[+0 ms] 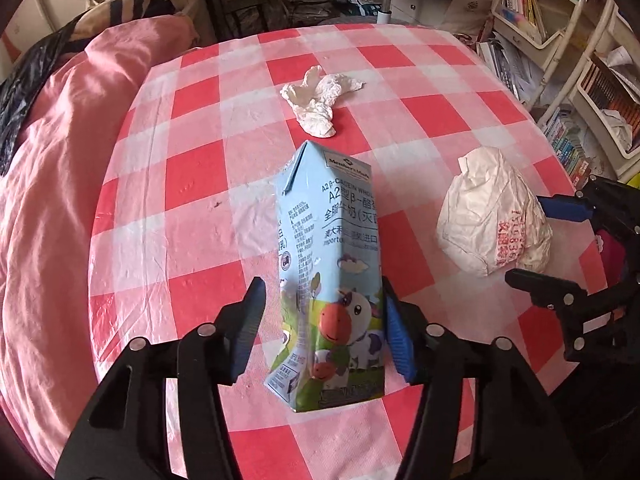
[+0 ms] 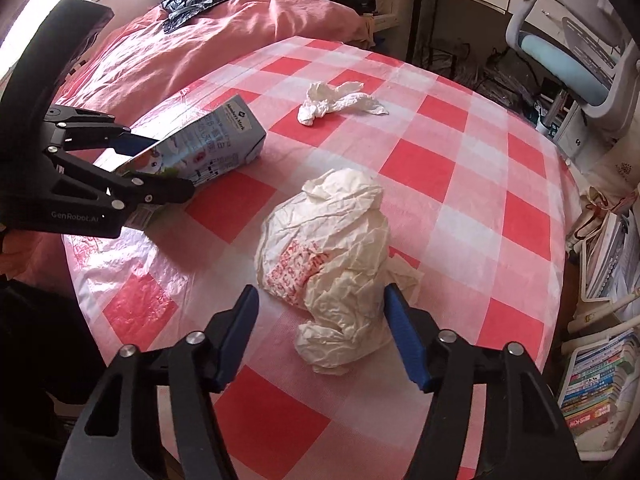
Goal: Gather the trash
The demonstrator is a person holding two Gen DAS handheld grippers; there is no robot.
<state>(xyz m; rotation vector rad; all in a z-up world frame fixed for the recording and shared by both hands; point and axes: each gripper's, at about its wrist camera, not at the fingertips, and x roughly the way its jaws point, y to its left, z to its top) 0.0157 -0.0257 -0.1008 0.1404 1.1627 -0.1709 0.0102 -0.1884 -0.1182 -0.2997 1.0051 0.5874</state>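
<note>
Nearest, we find the left gripper [image 1: 324, 320] astride a milk carton [image 1: 328, 264] lying on the checked tablecloth [image 1: 160, 208]; its right pad touches the carton, its left pad stands clear, so no grasp. To the right, the right gripper [image 2: 320, 332] straddles a crumpled bag [image 2: 332, 264], released, pads apart from it. Farther off lies a tissue [image 1: 316, 100].

a milk carton [image 1: 328, 276] lies on a table [image 1: 200, 160], a crumpled bag [image 1: 492, 216] to its right, a tissue [image 1: 320, 100] behind both.
</note>
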